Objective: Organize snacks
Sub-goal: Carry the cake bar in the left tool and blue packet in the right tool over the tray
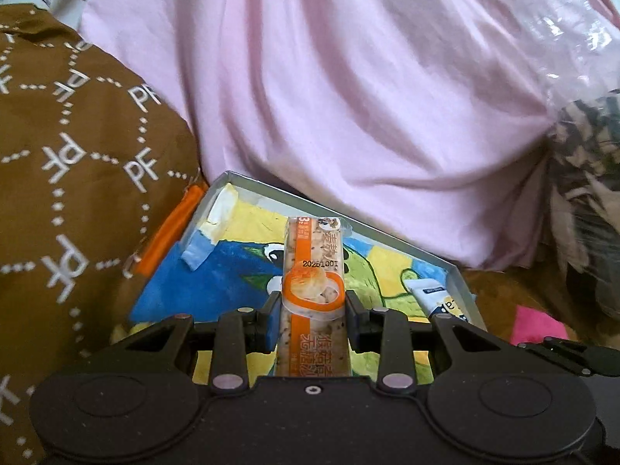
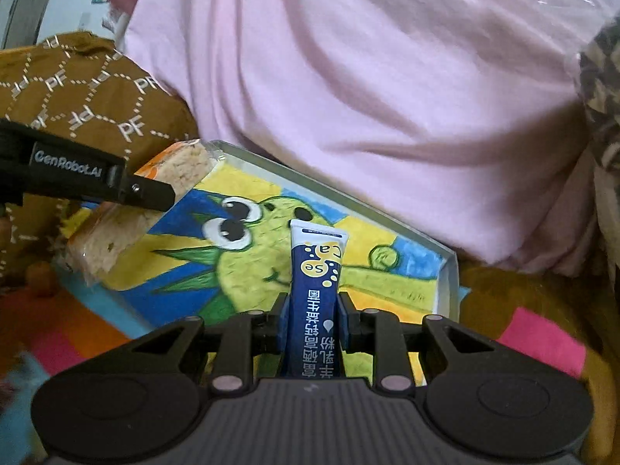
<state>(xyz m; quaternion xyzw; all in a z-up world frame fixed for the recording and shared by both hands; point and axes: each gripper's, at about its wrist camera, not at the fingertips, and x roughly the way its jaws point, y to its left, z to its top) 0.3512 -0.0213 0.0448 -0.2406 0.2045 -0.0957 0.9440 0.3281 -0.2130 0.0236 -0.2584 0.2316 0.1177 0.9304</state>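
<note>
Grippers carrying two snacks over the painted tray (image 2: pixel 451 271).
Your left gripper (image 1: pixel 313 302) is clamping the orange snack bar (image 1: pixel 313 267); your right gripper (image 2: pixel 313 306) is pinching the blue sachet (image 2: pixel 316 271) — next, lowering and releasing inside the rim.

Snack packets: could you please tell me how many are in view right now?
2. The orange-labelled snack bar is clamped in the left gripper; the blue sachet is clamped in the right gripper, both over the tray. Others may be hidden.
</note>
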